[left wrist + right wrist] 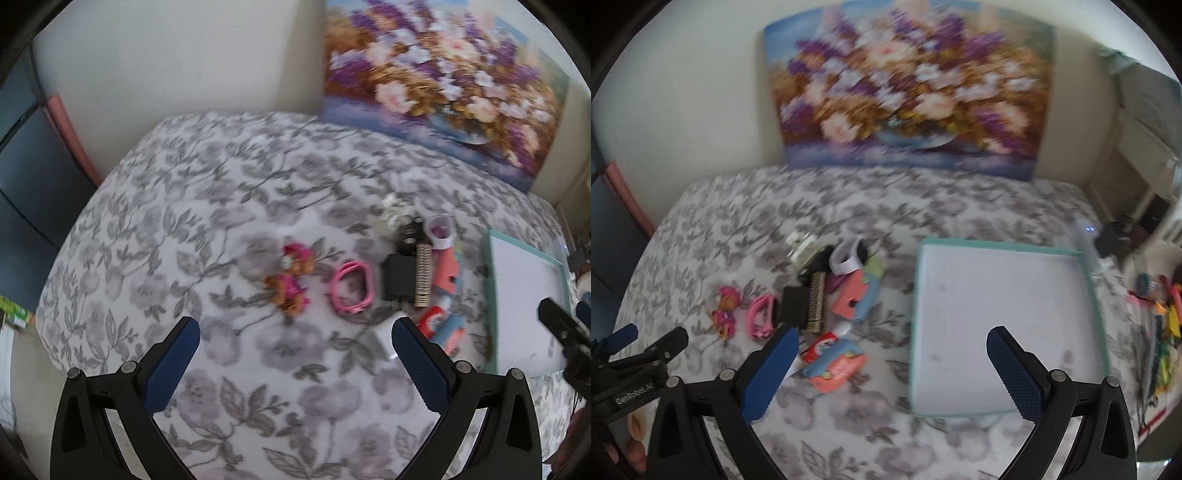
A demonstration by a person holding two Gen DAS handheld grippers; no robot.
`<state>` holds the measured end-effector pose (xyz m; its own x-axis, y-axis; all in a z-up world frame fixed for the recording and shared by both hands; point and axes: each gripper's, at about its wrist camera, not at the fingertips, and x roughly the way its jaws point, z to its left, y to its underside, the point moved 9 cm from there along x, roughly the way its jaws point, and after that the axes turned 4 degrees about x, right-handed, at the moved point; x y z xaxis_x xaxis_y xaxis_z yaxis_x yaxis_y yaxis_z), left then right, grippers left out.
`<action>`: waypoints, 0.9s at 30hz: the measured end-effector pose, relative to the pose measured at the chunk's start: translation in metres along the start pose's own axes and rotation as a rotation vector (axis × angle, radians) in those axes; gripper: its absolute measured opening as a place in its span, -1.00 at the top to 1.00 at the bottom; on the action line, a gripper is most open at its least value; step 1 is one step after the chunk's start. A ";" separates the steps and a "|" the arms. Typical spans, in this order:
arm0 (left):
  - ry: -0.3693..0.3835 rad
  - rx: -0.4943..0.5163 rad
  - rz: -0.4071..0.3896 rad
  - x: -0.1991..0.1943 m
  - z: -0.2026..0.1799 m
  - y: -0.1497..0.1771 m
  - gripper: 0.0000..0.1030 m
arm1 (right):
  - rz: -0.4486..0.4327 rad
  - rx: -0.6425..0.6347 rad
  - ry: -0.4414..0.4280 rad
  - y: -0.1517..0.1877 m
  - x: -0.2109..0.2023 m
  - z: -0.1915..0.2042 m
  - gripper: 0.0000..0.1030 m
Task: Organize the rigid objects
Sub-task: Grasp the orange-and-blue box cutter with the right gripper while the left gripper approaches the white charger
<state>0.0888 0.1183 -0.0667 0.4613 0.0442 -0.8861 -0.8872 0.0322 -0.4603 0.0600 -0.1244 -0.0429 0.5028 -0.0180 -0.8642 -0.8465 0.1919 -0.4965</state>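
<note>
While the teal tray [1004,254] lies bare on the bed [886,206], nothing looks sorted yet: the toy pile [827,295] sits just left of it, and both the left hand-held gripper [295,328] and right hand-held gripper [892,338] hover wide open, holding nothing

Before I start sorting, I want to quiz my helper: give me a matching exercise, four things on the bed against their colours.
Things:
1. tray
2. loop
3. box
4. fingers

Colours:
A. black
B. pink
C. dark blue pads
D. teal rim, white inside

Pairs: 1-D, 2-B, 3-A, 4-C
</note>
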 end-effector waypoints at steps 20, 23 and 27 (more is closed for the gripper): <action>0.057 -0.058 0.163 0.080 0.003 0.054 -1.00 | 0.187 -0.255 -0.063 0.063 0.098 0.033 -1.00; 0.062 -0.054 0.174 0.084 -0.002 0.056 -1.00 | 0.195 -0.290 -0.059 0.068 0.103 0.037 -0.98; 0.075 -0.050 0.175 0.085 -0.007 0.056 -1.00 | 0.204 -0.302 -0.056 0.070 0.110 0.039 -0.97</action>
<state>0.0781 0.1167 -0.1687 0.2999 -0.0294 -0.9535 -0.9539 -0.0193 -0.2994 0.0627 -0.0746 -0.1699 0.3199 0.0458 -0.9463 -0.9396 -0.1126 -0.3231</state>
